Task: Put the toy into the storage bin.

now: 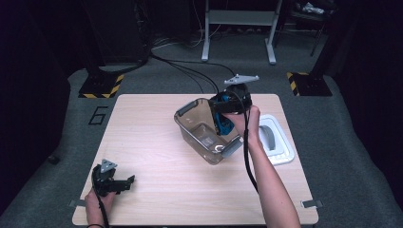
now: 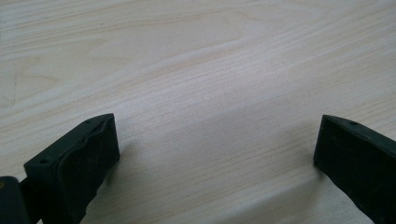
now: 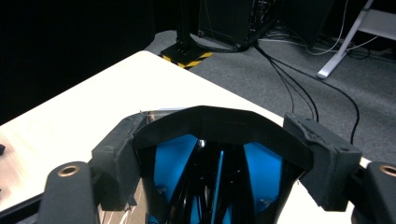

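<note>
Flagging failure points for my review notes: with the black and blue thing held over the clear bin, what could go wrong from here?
1. The right claw pinches the black and blue object only by its top edge, so it might slip and drop.
2. The clear bin sits tilted, unsteadied; a push could tip or slide it.
3. The left claw rests open on the table, too far away to brace the bin.

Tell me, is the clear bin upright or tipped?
Tipped. In the high view the bin leans with its opening turned up and toward the left, and the right claw holds a black and blue thing at its rim.
</note>
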`<state>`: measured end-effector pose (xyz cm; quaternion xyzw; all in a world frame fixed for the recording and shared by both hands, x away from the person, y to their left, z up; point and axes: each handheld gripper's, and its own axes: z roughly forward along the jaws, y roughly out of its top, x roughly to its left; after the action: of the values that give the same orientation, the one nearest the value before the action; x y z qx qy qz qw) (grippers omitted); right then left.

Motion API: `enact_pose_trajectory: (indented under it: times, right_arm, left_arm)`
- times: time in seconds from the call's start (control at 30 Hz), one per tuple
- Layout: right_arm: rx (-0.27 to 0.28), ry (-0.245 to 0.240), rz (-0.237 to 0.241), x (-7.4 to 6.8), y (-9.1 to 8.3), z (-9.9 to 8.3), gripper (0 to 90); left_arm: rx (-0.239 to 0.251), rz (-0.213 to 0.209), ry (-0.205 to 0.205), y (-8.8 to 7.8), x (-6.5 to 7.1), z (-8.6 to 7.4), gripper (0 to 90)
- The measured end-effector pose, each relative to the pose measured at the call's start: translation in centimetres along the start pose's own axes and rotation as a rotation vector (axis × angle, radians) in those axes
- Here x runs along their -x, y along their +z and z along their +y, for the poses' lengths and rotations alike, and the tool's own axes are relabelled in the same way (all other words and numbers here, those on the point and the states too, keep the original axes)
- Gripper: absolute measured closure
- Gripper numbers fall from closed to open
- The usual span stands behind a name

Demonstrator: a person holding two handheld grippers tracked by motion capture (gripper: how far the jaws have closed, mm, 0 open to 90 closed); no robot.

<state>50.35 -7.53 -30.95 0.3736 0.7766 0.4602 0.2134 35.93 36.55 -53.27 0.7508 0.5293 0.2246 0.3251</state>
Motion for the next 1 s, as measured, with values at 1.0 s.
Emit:
enact_pose_trajectory:
  times: [1.0]
  right_arm:
    - [-0.101, 0.033, 0.025, -0.1, 3.4, -4.1, 23.7]
  left_arm:
    - [0.0, 0.0, 0.0, 0.0, 0.0, 0.0, 0.2]
